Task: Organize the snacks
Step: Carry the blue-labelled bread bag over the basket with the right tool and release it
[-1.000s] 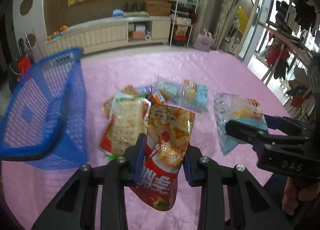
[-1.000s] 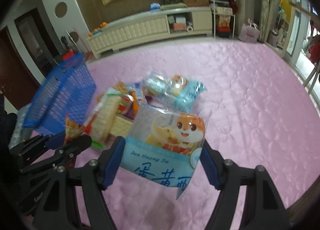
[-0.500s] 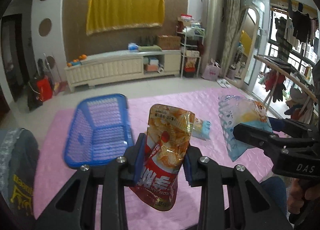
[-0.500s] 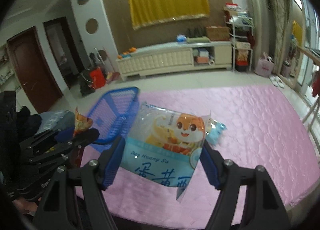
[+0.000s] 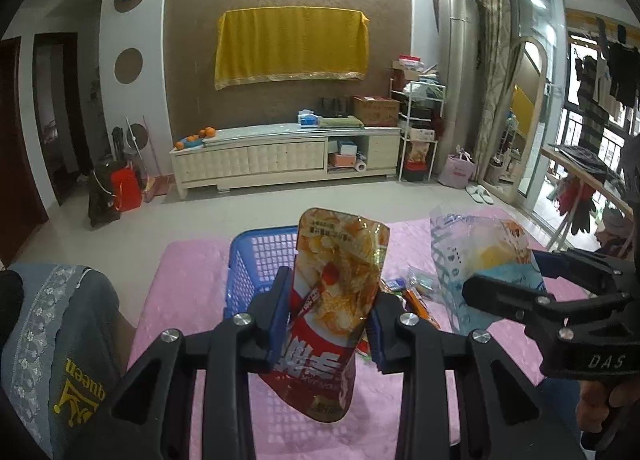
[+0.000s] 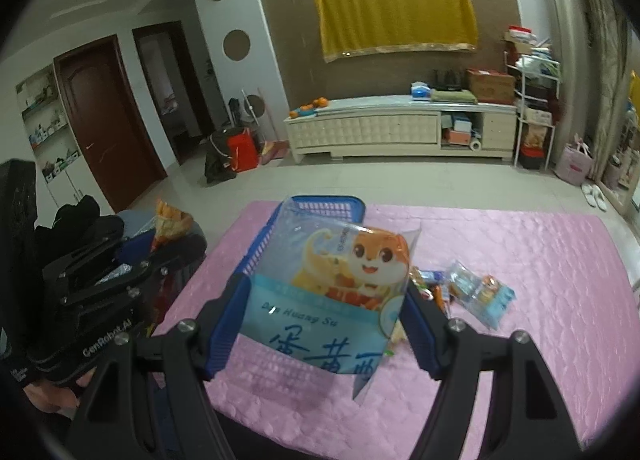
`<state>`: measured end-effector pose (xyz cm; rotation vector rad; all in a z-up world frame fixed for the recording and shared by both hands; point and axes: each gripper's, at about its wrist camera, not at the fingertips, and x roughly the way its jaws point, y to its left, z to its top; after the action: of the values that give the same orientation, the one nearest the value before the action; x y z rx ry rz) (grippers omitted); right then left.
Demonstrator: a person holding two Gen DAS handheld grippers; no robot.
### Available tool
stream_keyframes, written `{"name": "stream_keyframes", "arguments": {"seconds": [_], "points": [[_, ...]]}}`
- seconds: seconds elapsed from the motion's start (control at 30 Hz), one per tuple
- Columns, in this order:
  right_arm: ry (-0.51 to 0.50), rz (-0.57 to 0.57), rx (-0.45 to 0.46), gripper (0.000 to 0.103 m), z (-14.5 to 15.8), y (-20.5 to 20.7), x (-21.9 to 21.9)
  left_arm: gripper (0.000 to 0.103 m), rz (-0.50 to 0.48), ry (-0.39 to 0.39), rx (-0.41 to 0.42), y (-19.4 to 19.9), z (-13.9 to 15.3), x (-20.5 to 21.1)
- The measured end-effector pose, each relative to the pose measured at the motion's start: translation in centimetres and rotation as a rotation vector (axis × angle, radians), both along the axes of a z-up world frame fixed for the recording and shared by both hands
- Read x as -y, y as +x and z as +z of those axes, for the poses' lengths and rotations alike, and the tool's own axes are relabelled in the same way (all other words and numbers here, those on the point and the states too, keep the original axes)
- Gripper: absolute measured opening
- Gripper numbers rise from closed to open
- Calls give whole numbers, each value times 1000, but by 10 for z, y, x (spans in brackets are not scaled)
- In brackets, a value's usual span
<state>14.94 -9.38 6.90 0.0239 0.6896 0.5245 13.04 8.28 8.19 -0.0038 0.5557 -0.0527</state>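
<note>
Evidently light and crinkly, both packets — left hand-held gripper [image 5: 328,316] pinches the red pouch [image 5: 334,300] mid-body, right hand-held gripper [image 6: 324,324] clamps the blue bag [image 6: 332,296] across its width.

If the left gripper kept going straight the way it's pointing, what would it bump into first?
Probably the blue basket on the pink cover, straight beyond the left gripper and its red chip bag; depth is unclear.

"Dan Huang Su" on blue bag [image 6: 332,292]

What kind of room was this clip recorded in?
Most likely a home living room: a long cream media cabinet stands against a brown wall under a yellow cloth, a dark wooden door opens off it, and slippers lie on the tiled floor.
</note>
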Motion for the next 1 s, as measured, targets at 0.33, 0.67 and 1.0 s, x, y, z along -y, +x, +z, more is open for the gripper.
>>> {"name": "stream_keyframes", "arguments": {"seconds": [0.33, 0.67, 1.0], "points": [[-12, 80, -71, 76, -15, 50, -46, 31, 29, -6, -66, 44, -22, -37], [-120, 137, -187, 76, -77, 90, -91, 31, 58, -48, -172, 77, -79, -70], [-165, 158, -277, 77, -118, 111, -113, 31, 75, -58, -234, 94, -101, -79]]}}
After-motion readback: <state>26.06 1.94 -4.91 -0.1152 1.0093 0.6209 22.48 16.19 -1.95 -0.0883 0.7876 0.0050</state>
